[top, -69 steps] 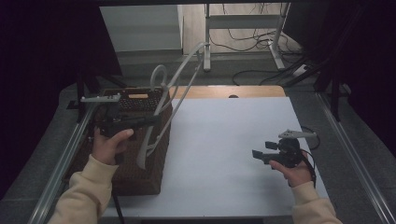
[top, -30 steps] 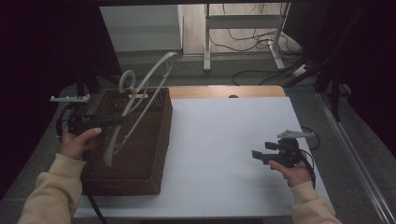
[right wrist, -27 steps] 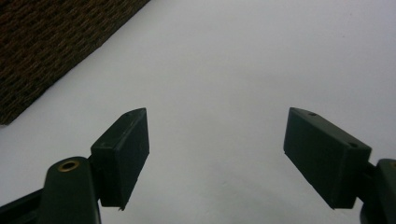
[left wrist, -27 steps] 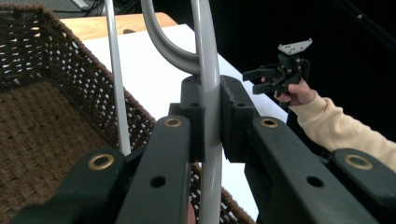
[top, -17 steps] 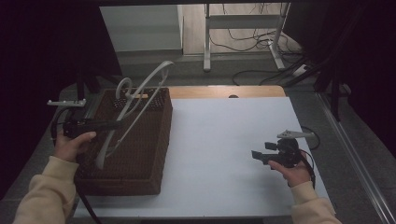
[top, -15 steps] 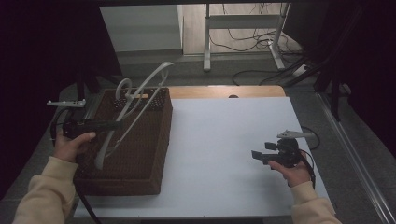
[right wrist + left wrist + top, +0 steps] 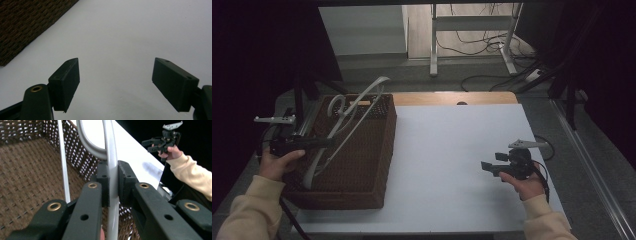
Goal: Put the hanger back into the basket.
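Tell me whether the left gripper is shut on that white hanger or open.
Shut on it. In the left gripper view, the left gripper has both pads pressed against the white hanger's bar, above the wicker basket.

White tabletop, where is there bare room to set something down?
The white tabletop is bare between the brown woven wicker basket and the right claw, and toward its far wooden edge. The basket holds white plastic hangers.

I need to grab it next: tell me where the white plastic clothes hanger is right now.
The white plastic clothes hanger leans in the brown wicker basket at the table's left in the high view, clamped in the left gripper.
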Tool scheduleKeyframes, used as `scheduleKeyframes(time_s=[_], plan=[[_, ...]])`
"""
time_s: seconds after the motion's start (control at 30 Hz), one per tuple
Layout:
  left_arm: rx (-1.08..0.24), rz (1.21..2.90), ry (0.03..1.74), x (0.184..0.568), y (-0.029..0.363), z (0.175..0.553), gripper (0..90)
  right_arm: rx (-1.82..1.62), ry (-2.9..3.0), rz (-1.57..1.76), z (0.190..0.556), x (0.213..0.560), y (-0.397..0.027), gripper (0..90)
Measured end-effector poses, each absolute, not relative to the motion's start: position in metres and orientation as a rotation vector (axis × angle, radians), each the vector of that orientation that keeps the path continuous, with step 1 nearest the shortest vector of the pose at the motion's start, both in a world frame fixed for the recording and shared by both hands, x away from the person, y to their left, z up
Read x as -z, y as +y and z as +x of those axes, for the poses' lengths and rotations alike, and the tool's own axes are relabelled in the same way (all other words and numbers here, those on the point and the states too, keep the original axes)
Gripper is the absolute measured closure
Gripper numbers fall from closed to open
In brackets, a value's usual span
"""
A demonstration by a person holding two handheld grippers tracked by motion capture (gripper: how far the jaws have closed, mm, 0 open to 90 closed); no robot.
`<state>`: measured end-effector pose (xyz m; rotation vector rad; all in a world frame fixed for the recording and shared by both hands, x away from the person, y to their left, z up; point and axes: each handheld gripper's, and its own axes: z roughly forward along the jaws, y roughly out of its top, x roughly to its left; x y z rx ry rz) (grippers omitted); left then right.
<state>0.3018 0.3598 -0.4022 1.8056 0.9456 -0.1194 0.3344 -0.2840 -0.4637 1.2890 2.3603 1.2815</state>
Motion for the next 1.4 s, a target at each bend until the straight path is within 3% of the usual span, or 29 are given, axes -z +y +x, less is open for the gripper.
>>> scheduleKeyframes(time_s=[0.7,0.8,0.83,0.87,0.9,1.1,1.4], plan=[[0.198,1.904,1.028,0.441,0.368,0.300,79.3,-1.281,2.361,1.292,0.334,0.464,-0.284,22.1],[0.135,1.934,1.085,0.444,0.364,0.301,53.6,-1.281,2.360,1.294,0.334,0.464,-0.284,22.1],[0.121,1.942,1.089,0.444,0.363,0.300,47.3,-1.281,2.361,1.293,0.335,0.465,-0.284,22.1],[0.106,1.930,1.090,0.443,0.361,0.299,47.3,-1.281,2.361,1.293,0.335,0.465,-0.284,22.1],[0.080,1.917,1.085,0.440,0.358,0.298,38.7,-1.280,2.363,1.290,0.334,0.464,-0.283,22.1],[-0.039,1.932,1.051,0.424,0.341,0.294,23.6,-1.283,2.366,1.288,0.335,0.464,-0.283,22.0],[-0.158,1.926,1.045,0.406,0.306,0.288,19.0,-1.308,2.371,1.285,0.339,0.466,-0.284,22.1]])
